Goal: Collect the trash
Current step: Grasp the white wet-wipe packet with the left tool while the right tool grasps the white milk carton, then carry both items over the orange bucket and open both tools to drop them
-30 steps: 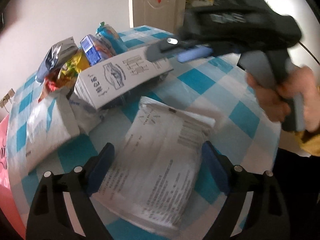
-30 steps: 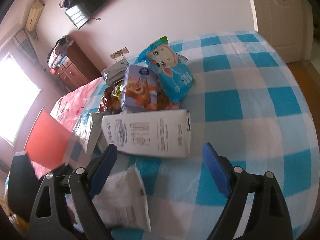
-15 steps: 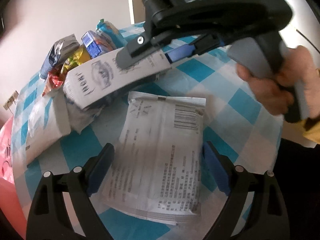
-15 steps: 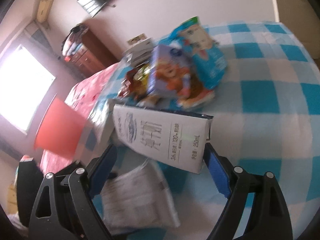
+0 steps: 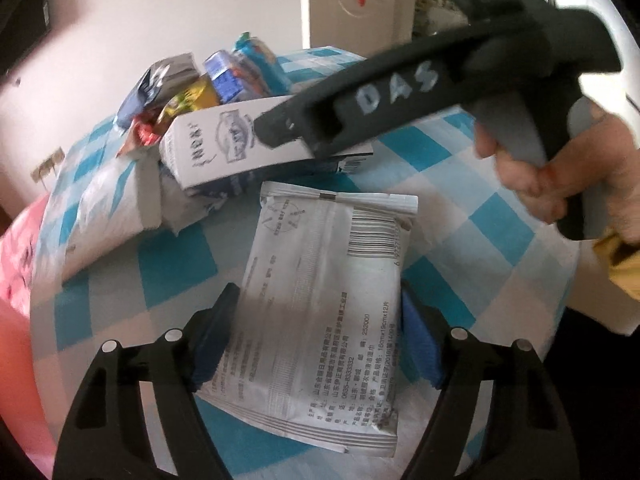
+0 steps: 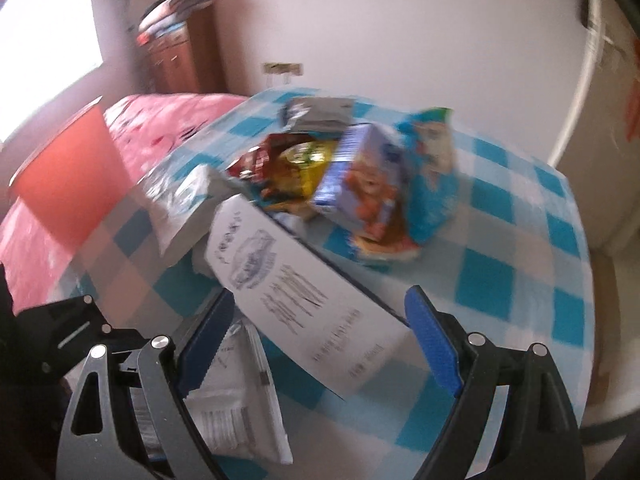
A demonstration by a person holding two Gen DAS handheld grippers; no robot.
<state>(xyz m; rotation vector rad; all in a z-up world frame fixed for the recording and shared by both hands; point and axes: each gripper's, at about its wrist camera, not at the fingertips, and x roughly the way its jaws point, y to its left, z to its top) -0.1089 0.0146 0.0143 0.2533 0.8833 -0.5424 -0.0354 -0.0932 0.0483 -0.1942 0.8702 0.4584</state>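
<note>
Bare checked cloth point(image 6: 516, 280) lies right of the wrapper pile point(image 6: 344, 176).

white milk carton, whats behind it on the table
Behind the white milk carton lies a heap of snack wrappers and a blue cartoon box; whatever sits under that heap is covered.

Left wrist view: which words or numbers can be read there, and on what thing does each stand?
"DAS": on the right gripper, handwritten in white.
"0635-8333332": on the white pouch.
"252000": on the pouch too.
The pouch's other print and the milk carton: too small or blurred to read.
</note>
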